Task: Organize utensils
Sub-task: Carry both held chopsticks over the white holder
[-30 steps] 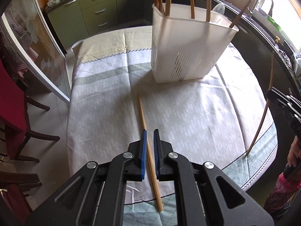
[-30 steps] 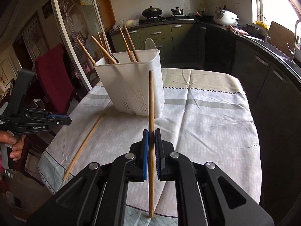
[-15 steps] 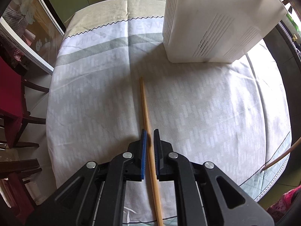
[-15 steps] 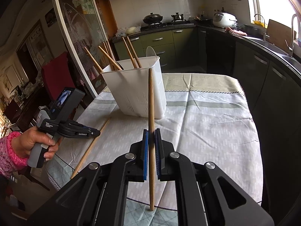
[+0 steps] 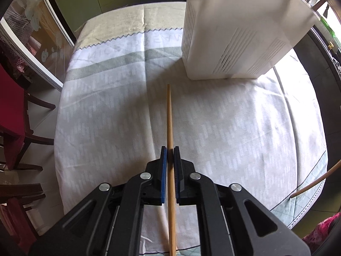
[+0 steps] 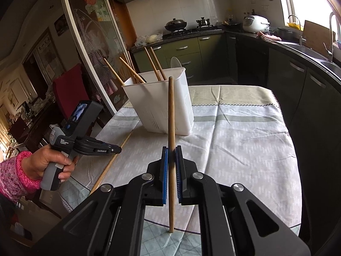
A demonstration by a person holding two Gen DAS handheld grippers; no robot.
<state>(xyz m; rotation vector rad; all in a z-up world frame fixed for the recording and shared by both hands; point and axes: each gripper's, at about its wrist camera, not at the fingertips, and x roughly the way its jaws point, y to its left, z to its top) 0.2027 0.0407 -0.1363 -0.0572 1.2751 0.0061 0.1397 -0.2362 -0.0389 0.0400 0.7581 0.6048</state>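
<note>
A white slotted utensil holder (image 6: 162,104) stands on a cloth-covered counter (image 6: 245,145) in a home kitchen, with several wooden chopsticks (image 6: 132,72) and a pale spoon (image 6: 175,63) leaning out of its open top. The cloth is pale with a grey-green band and a cream strip edged in zigzag stitching on the far side of the holder.

The left claw (image 5: 170,149), pointing steeply down at the counter on the near side of the holder, is clenched on a chopstick (image 5: 169,115) that lies on the cloth, its far tip pointing toward the holder's base and stopping short of it. A hand (image 6: 45,163) in a pink patterned sleeve grips that tool's handle.

The right claw (image 6: 171,149) is clamped around a second chopstick (image 6: 171,111), held nearly upright in front of the holder, its upper end level with the holder's rim in the right wrist view.

Beyond the holder run green cabinet fronts (image 6: 181,51) under a dark worktop with a wok (image 6: 175,24), a pot (image 6: 203,21) and a white rice cooker (image 6: 255,23). A sink tap (image 6: 295,24) stands under a bright window to the holder's right; a glass sliding door (image 6: 91,42) and a red chair (image 6: 70,91) lie to its left.
</note>
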